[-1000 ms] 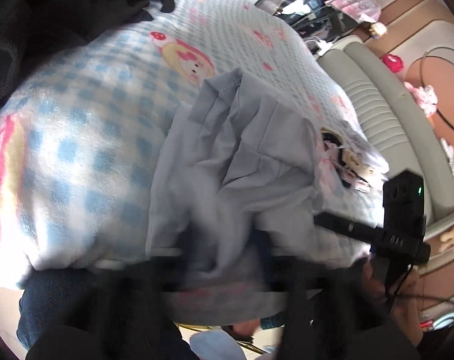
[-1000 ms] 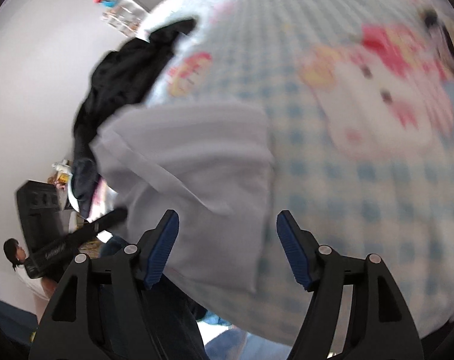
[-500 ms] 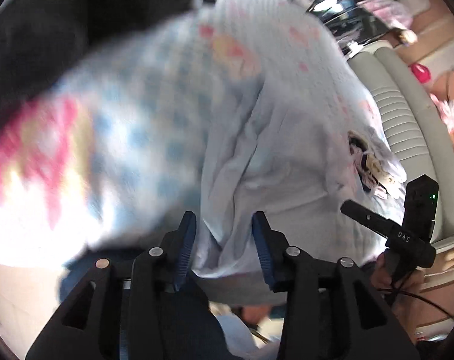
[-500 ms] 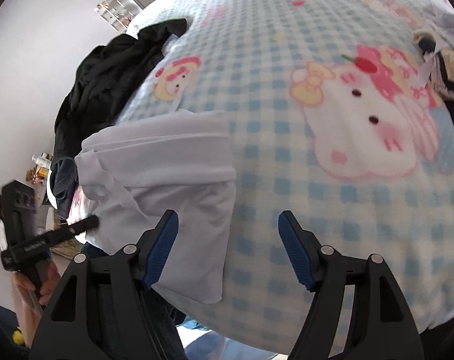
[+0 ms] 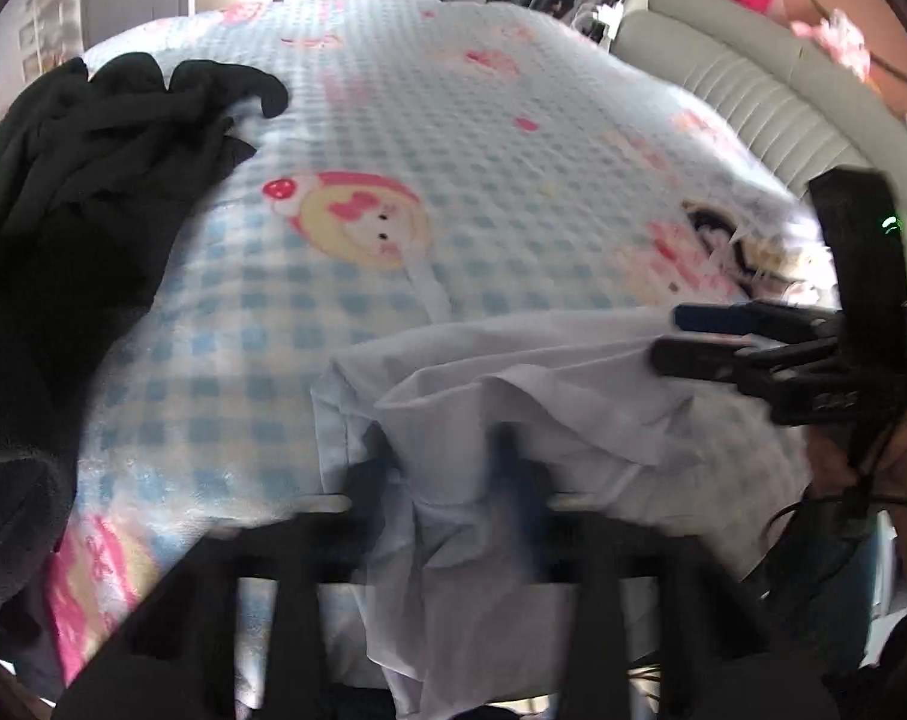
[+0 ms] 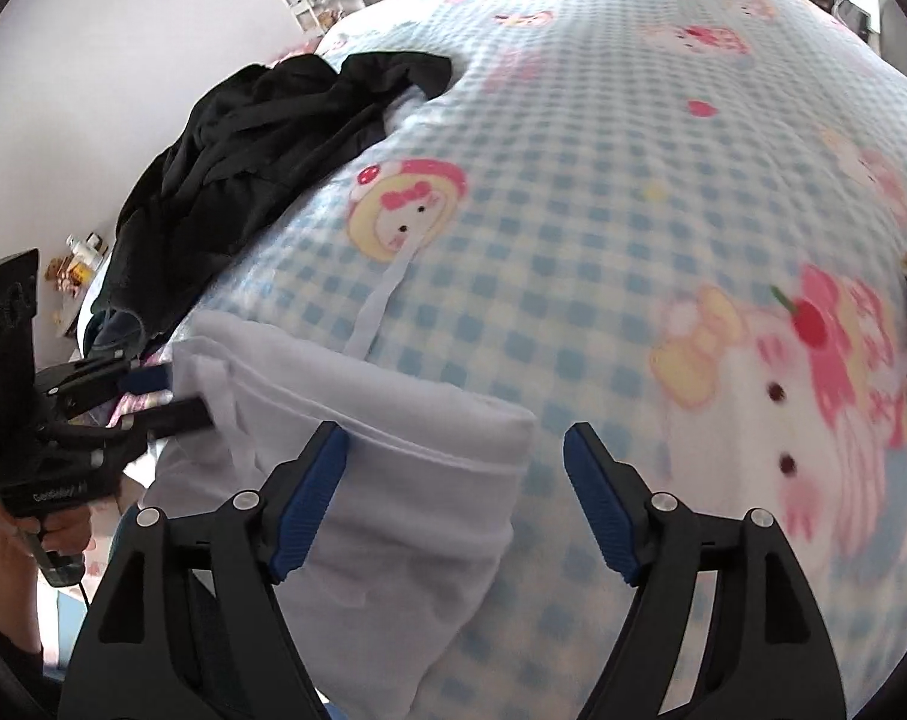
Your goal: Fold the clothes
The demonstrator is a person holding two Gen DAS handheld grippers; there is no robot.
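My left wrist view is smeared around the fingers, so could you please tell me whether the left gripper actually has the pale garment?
Observer: Yes; the right wrist view shows the left gripper, whose jaws have just been closing, pinching the pale garment at its edge.
Operator: Is the right gripper holding it too?
Observer: No; the right gripper has just been opening, pads clear of the fabric.
Operator: How does the garment lie under it?
Observer: Its corner there is a neat fold on the checked blanket.
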